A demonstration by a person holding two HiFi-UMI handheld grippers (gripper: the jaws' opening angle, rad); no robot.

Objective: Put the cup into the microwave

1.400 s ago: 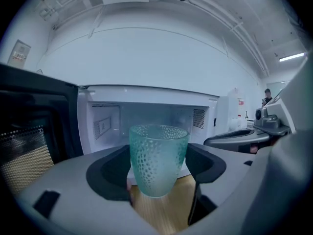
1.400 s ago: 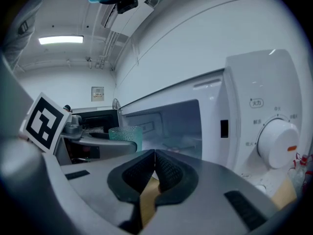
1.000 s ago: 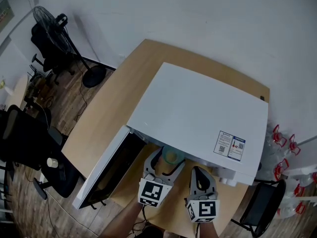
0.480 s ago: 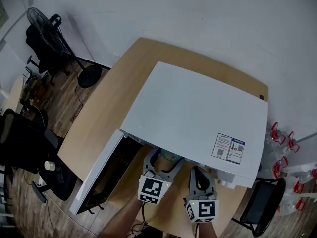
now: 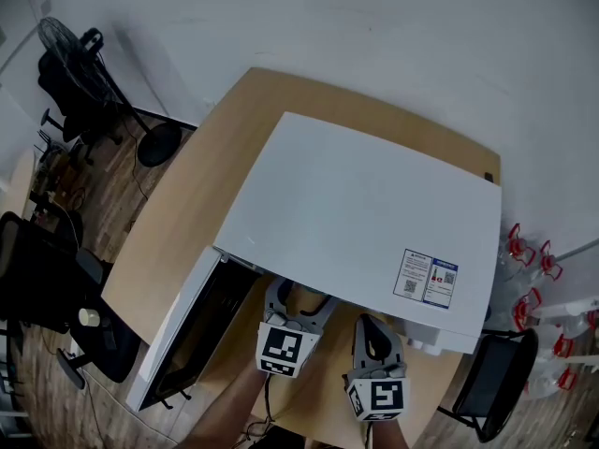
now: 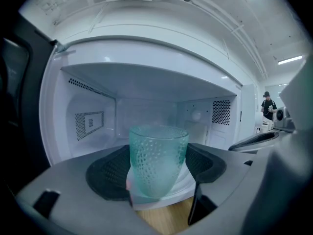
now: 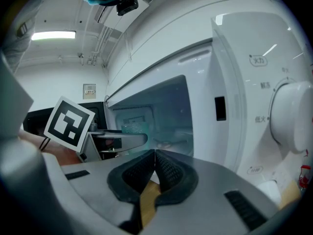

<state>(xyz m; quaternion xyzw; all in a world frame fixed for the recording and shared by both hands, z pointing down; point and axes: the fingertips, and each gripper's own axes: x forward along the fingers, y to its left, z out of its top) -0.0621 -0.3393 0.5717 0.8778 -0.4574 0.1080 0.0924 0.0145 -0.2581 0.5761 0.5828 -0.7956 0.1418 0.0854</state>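
Note:
A teal dimpled glass cup point(image 6: 157, 160) stands upright between the dark pads of my left gripper point(image 6: 157, 174), which is shut on the cup. It hangs at the mouth of the white microwave point(image 5: 365, 213), just over the front rim of the white turntable point(image 6: 188, 180). In the head view the left gripper point(image 5: 298, 301) reaches under the microwave's top edge, which hides the cup. The door point(image 5: 182, 330) hangs open to the left. My right gripper point(image 5: 372, 333) hovers beside it in front of the control panel, its jaws point(image 7: 154, 155) pressed together on nothing.
The microwave fills most of the wooden table point(image 5: 187, 213). Its white knob point(image 7: 293, 116) is close to the right gripper. A fan point(image 5: 75, 54) and black chairs point(image 5: 37, 269) stand left of the table, spray bottles point(image 5: 529, 260) to the right. A person point(image 6: 268, 104) stands far off.
My left gripper has carried the cup forward; the cup, seen in the head view before, is now hidden under the microwave's top. The right gripper has barely moved.

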